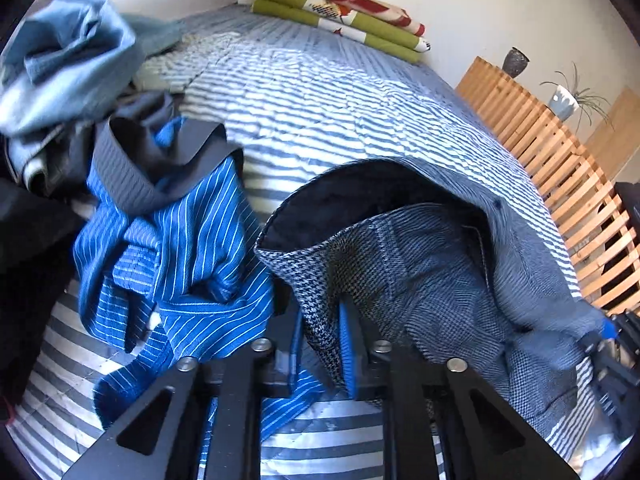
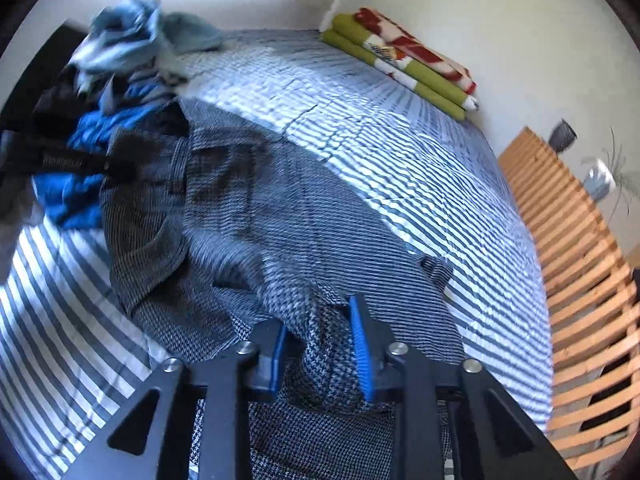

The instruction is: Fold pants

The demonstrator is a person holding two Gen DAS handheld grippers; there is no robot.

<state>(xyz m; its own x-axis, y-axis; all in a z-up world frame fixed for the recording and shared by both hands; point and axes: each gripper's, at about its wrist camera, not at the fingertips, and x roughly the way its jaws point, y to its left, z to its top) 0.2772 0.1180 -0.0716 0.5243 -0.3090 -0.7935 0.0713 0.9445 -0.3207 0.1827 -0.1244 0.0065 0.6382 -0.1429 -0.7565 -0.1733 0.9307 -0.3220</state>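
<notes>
Grey houndstooth pants hang lifted over a striped quilt, their dark-lined waist opening gaping toward the left wrist camera. My left gripper is shut on the waist edge, which runs down between its blue pads. At the right edge of that view, my right gripper holds the far side of the cloth. In the right wrist view the pants stretch away across the quilt. A bunched fold sits between the pads of my right gripper, which is shut on it.
A heap of clothes lies at the left: a blue pinstriped garment and light blue denim. A folded green and red blanket rests at the bed's far side. A wooden slatted frame runs along the right.
</notes>
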